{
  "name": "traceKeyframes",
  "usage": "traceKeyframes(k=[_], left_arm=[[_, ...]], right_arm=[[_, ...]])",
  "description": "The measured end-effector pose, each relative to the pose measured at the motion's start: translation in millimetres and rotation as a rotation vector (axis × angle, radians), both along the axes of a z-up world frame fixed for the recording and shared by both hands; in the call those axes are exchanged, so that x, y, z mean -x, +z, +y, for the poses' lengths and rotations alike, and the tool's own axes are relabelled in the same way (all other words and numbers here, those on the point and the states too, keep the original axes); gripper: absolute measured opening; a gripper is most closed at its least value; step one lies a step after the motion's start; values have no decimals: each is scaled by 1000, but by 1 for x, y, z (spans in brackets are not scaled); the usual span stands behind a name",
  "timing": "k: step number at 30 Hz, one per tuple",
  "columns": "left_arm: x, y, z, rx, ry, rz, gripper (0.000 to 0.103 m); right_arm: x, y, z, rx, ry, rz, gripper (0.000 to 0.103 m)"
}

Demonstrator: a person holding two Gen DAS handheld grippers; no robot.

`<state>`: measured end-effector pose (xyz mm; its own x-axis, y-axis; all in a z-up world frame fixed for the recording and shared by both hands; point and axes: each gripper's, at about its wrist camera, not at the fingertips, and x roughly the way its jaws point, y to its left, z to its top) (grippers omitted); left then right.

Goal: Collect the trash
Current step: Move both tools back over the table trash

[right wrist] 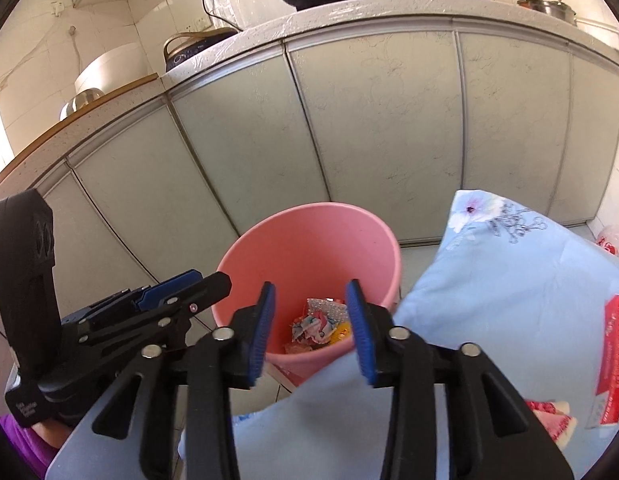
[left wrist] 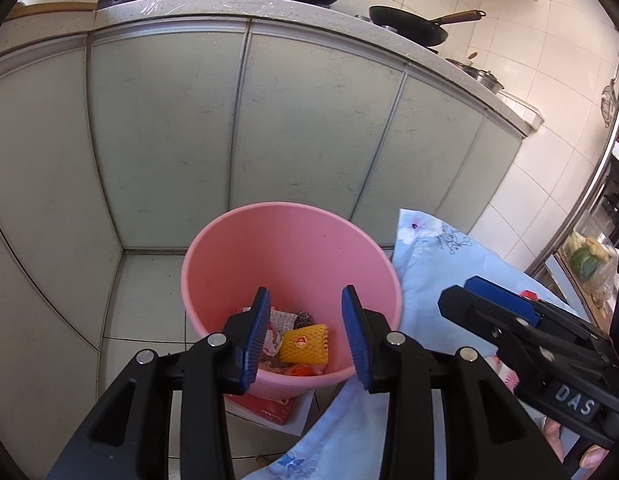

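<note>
Two grippers are held above the pink bin, both empty. Left gripper: jaws parted, nothing held. Bin holds collected trash, including yellow foam net. Right gripper: jaws likewise parted. Red packets remain on the blue floral cloth at far right. Step judged: between drops; next, a reach rightward for a packet.

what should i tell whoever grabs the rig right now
Left gripper: open, empty, held over the pink bin.
Right gripper: open, empty, also aimed at the bin.
Done: yellow foam net, crumpled wrappers and other scraps lie in the bin.
Left: red packet and red-and-white wrapper sit on the blue floral cloth to the right; pick those up next.
</note>
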<state>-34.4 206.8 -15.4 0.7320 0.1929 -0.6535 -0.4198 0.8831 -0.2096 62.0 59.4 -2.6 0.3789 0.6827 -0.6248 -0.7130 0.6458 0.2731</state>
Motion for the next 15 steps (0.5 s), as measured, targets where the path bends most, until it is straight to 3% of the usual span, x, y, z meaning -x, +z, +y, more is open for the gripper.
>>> traceKeyframes(k=[6,15], left_arm=[[-3,10,-24,32,-86,-23,44],[-17,9,-88,32,-292,1,46]], right_arm=[[18,8,-47,8,-61,-49,44],[39,-4,-155,54,-248,-66,44]])
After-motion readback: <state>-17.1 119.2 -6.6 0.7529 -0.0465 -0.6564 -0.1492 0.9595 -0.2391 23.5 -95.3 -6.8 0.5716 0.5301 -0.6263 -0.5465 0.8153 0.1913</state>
